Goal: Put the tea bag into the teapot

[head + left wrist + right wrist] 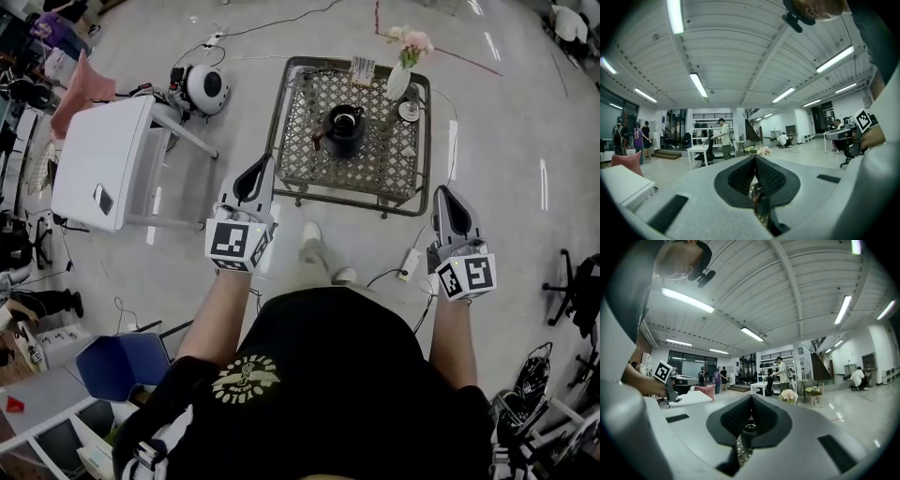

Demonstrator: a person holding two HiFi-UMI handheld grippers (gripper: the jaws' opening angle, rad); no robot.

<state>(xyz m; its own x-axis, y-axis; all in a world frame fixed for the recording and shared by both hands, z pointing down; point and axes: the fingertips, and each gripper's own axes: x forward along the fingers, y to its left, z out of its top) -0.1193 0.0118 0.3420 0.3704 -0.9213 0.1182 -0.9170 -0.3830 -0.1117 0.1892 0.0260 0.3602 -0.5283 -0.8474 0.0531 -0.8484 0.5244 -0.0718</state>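
Two tongs, both closed, nothing between the jaws: left gripper (255,178) at the table's (309,150) near left corner, right gripper (448,208) just off its near right corner. One black teapot (343,128), upright at the table's middle. One vase of flowers (400,80) at the table's far right corner. Tea bag: cannot be told apart among the small things on the table.

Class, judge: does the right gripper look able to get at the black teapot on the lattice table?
Probably yes. Nothing stands between the right gripper and the teapot in the middle of the table; the vase sits farther back. The gripper hangs short of the near edge, so it must reach forward.
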